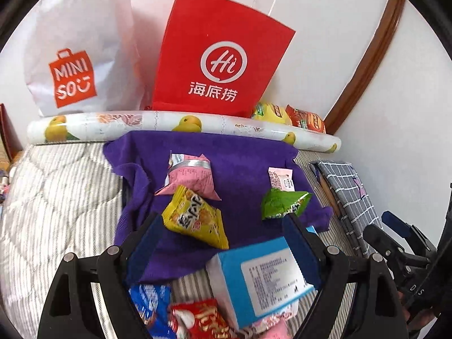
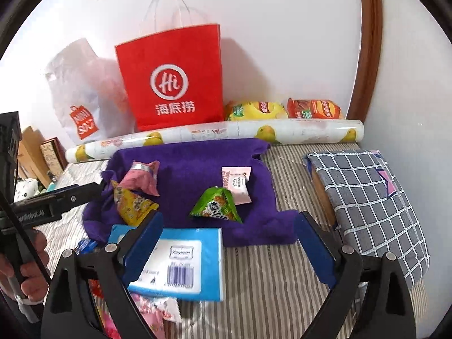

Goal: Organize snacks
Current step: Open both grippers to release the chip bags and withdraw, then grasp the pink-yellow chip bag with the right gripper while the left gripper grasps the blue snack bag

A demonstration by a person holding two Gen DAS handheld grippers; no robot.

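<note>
Both tools, left tool (image 1: 223, 226) and right tool (image 2: 230, 226), are hanging spread, empty; four snacks are lying on purple cloth (image 1: 240, 152) at 12 o'clock, pile (image 1: 197, 319) remaining at 6.

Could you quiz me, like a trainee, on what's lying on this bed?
1. How many snack packets lie on the purple cloth?
2. True or false: the green packet touches the yellow packet.
3. Which bag stands upright by the wall: A red bag, B blue box?

Key:
1. Four: two pink, one yellow, one green.
2. False; they lie apart.
3. A.
</note>
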